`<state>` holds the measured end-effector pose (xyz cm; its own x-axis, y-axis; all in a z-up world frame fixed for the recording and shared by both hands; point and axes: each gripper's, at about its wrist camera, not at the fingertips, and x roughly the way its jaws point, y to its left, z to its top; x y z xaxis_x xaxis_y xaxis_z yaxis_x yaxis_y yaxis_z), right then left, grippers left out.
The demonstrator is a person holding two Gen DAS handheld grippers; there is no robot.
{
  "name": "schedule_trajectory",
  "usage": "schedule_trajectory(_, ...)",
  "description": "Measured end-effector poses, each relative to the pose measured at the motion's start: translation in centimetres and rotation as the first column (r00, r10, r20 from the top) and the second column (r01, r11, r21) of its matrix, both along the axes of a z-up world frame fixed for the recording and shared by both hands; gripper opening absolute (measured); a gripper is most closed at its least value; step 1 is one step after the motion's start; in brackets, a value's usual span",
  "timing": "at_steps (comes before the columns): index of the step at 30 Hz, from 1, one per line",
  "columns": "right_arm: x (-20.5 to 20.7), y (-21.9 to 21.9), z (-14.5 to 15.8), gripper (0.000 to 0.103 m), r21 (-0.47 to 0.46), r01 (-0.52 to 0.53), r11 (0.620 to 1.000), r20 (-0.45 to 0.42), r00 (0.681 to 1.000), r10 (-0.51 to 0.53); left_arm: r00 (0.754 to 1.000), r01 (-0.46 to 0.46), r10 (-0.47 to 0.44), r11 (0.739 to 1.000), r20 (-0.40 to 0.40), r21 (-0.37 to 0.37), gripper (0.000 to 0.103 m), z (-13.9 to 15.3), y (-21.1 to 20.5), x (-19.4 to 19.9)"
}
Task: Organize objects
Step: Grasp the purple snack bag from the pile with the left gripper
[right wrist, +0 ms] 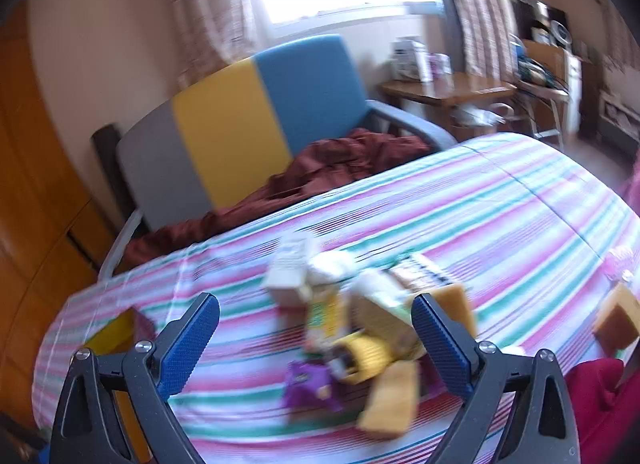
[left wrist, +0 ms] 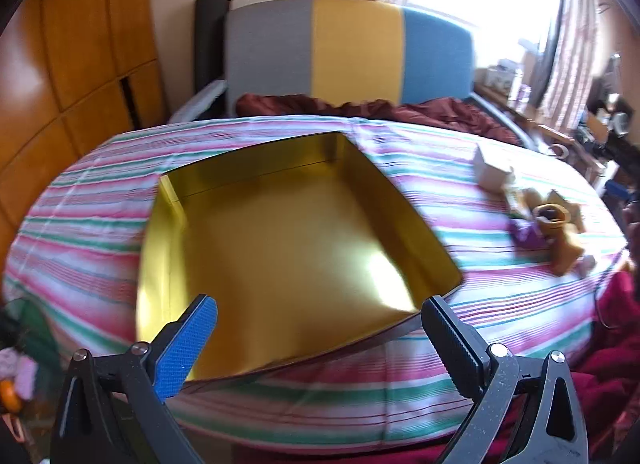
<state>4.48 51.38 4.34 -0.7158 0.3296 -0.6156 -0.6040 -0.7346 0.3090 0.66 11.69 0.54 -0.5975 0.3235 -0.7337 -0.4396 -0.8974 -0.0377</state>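
Note:
A large gold tin box [left wrist: 280,248] lies open and empty on the striped cloth. My left gripper [left wrist: 318,338] is open and empty at the box's near edge. A blurred pile of small packages [right wrist: 360,324] lies on the cloth in the right wrist view: a white carton [right wrist: 290,268], a yellow ribbed piece [right wrist: 368,352], a purple packet [right wrist: 310,384] and a yellow block [right wrist: 394,400]. My right gripper [right wrist: 316,334] is open and empty just above the pile's near side. The pile also shows at the right in the left wrist view [left wrist: 544,223].
The striped cloth [left wrist: 500,296] covers a round-looking surface. A grey, yellow and blue chair back [left wrist: 352,47] stands behind with a dark red blanket [right wrist: 320,171]. A wooden wardrobe [left wrist: 60,83] stands left, a cluttered desk [right wrist: 452,87] right. A brown box [right wrist: 618,320] sits at the right edge.

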Motion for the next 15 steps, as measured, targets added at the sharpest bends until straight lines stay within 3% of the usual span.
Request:
schedule_trajectory(5, 1.9, 5.4, -2.6, 0.099, -0.049, 0.133, 0.990, 0.030, 0.991, -0.132, 0.992, 0.124, -0.124, 0.992, 0.007, 0.006, 0.103, 0.7, 4.4, 0.1)
schedule_trajectory(8, 3.5, 7.2, -4.0, 0.099, -0.152, 0.181, 0.972, 0.015, 0.983, -0.181, 0.982, 0.188, -0.188, 0.982, 0.009, 0.001, 0.103, 1.0, 7.5, 0.0)
schedule_trajectory(15, 4.2, 7.2, -3.8, 0.099, -0.188, 0.166, 0.968, -0.019, 0.985, -0.173, 0.938, 0.347, -0.346, 0.937, 0.032, -0.035, 0.103, 0.0, 16.6, 0.4)
